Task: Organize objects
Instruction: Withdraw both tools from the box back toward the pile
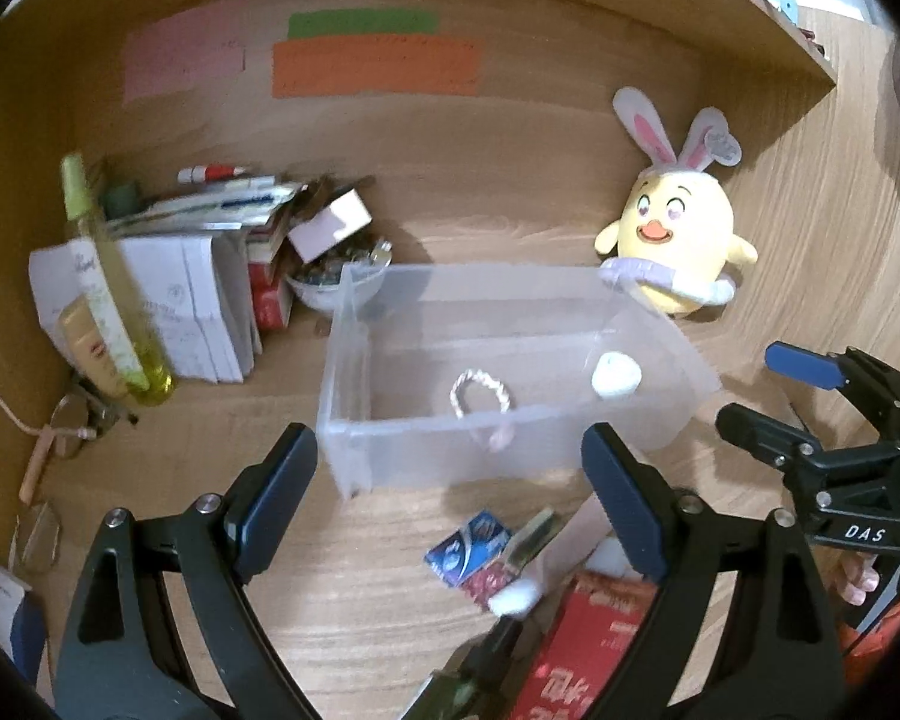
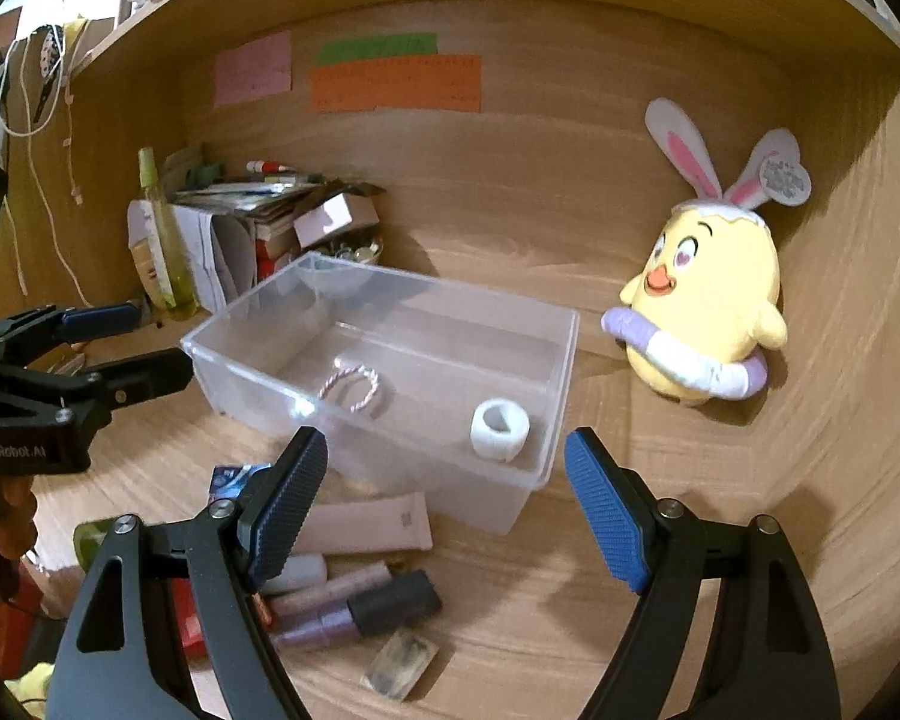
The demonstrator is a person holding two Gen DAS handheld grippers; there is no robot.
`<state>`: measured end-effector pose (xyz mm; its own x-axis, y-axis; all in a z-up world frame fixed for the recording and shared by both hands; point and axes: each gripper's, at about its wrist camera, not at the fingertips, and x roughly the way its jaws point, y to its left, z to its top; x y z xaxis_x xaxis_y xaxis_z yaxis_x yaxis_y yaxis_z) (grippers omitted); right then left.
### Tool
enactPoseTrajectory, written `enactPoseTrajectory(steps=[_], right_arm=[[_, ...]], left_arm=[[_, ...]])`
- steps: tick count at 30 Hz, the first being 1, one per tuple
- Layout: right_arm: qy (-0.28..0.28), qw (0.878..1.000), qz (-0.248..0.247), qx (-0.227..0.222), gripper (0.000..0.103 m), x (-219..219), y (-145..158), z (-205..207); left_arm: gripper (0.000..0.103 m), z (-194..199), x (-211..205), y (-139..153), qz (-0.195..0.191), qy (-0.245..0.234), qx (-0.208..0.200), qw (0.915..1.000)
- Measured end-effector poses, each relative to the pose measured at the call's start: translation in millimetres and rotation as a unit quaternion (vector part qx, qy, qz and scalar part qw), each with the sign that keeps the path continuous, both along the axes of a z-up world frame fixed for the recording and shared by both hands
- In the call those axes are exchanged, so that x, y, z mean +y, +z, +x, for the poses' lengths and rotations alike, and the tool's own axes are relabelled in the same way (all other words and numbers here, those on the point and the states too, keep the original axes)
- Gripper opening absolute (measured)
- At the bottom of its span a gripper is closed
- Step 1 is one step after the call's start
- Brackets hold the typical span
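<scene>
A clear plastic bin (image 1: 684, 354) (image 2: 561, 360) stands on the wooden desk. Inside lie a twisted pink-white hair tie (image 1: 480, 393) (image 2: 354, 387) and a white roll (image 1: 615, 375) (image 2: 500, 427). My left gripper (image 1: 450, 480) is open and empty, just in front of the bin. My right gripper (image 2: 447, 492) is open and empty, above the bin's near corner; it also shows in the left wrist view (image 1: 774, 384). Loose items lie in front of the bin: a pink tube (image 2: 366, 525), purple bottles (image 2: 330, 618), a small blue packet (image 1: 465, 549) (image 2: 231, 474), a red box (image 1: 588, 642).
A yellow chick plush with bunny ears (image 1: 678, 240) (image 2: 708, 300) leans at the back right. At the back left stand papers and boxes (image 1: 198, 276) (image 2: 234, 222), a green spray bottle (image 1: 114, 294) (image 2: 165, 240) and a bowl of small items (image 1: 336, 285). Glasses (image 1: 72, 420) lie left.
</scene>
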<state>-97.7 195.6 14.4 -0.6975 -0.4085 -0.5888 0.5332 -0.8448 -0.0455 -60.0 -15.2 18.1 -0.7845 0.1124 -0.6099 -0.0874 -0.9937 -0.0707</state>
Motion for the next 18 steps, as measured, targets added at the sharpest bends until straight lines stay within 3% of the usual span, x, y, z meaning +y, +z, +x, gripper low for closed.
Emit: enactPoseTrajectory(steps=[18], right_arm=[[-0.023,0.996,0.007,-0.081,0.079,24,-53,14]], left_arm=[[0.091,49,-11,-47,-0.018,0.005,-0.057,0.9982]])
